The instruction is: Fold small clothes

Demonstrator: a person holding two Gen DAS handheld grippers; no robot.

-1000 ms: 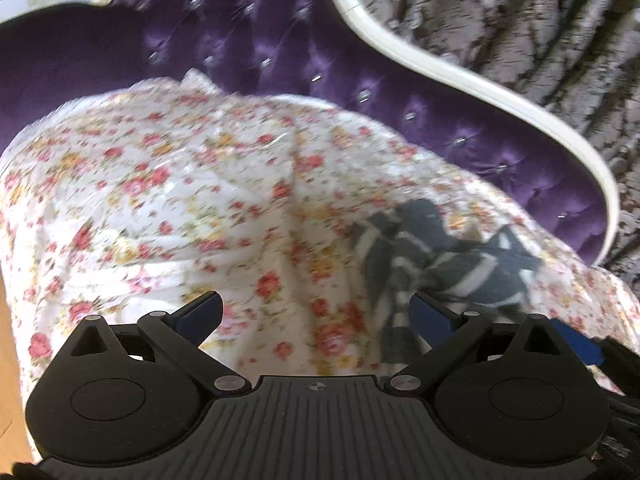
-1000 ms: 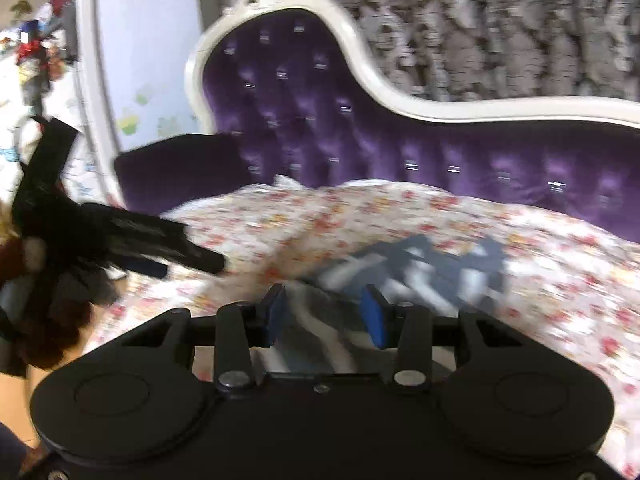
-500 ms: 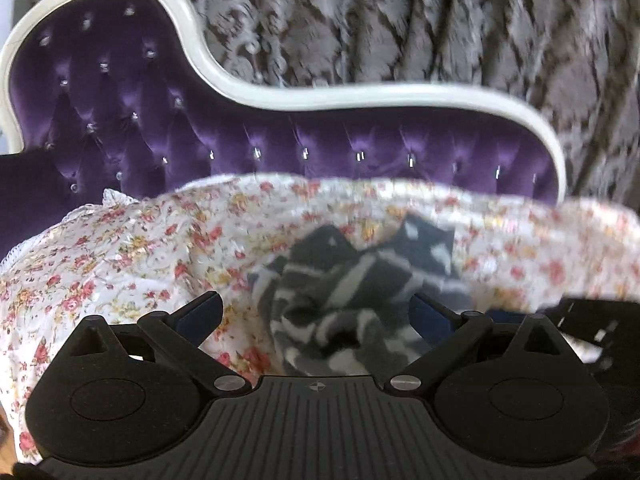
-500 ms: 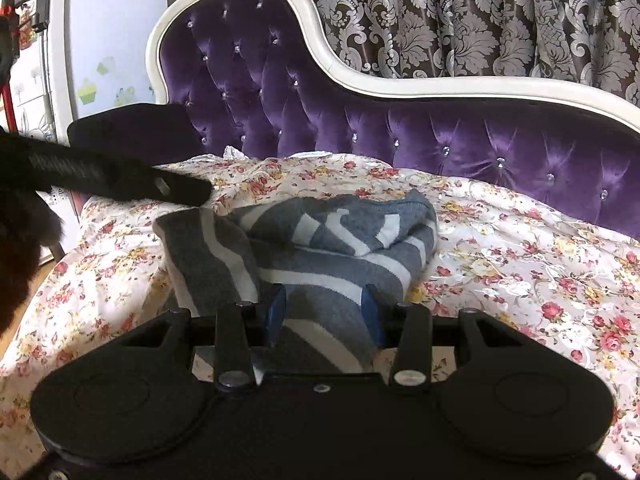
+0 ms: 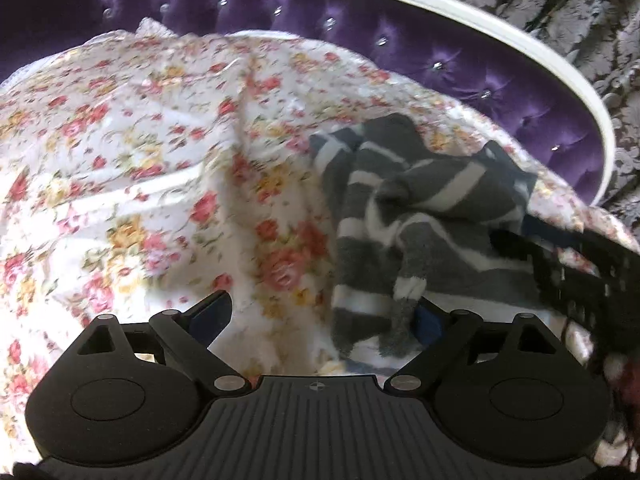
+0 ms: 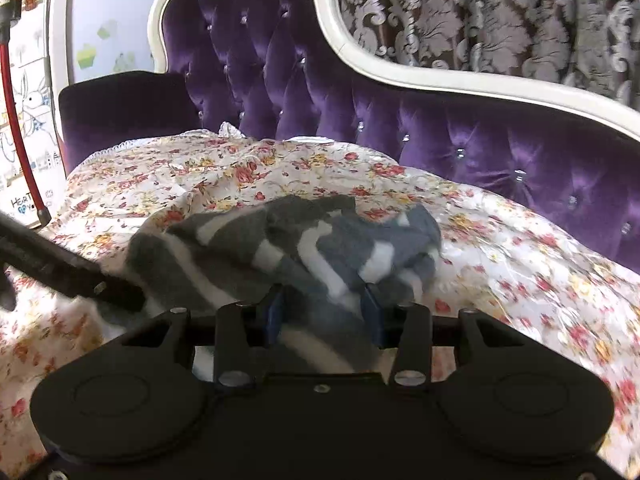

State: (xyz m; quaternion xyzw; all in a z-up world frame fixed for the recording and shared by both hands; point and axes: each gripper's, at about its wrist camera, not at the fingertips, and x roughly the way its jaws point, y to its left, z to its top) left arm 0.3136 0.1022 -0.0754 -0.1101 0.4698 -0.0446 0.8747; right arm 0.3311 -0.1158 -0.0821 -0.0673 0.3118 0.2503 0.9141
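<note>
A grey and white striped garment (image 5: 420, 200) lies bunched on the floral cover (image 5: 140, 160) of a purple sofa. My left gripper (image 5: 320, 320) stands wide with its jaws closing. A hanging edge of the garment sits by its right finger; the pads do not press it. In the right wrist view my right gripper (image 6: 323, 314) is shut on the near fold of the garment (image 6: 280, 240), which fills the gap between its blue pads. The left gripper's black finger (image 6: 80, 276) reaches in at the garment's left edge. The right gripper's body (image 5: 580, 272) shows blurred beside the cloth.
The tufted purple sofa back (image 6: 280, 80) with its white frame (image 6: 440, 76) rises behind the floral cover (image 6: 520, 260). A patterned curtain (image 6: 480, 12) hangs beyond it. A dark armrest (image 6: 120, 112) bounds the left end. A red pole (image 6: 20, 140) stands at far left.
The left view has swung and dropped closer; the garment now sits at its right with an edge between the jaws. The right gripper has lowered with the cloth, which is more bunched.
</note>
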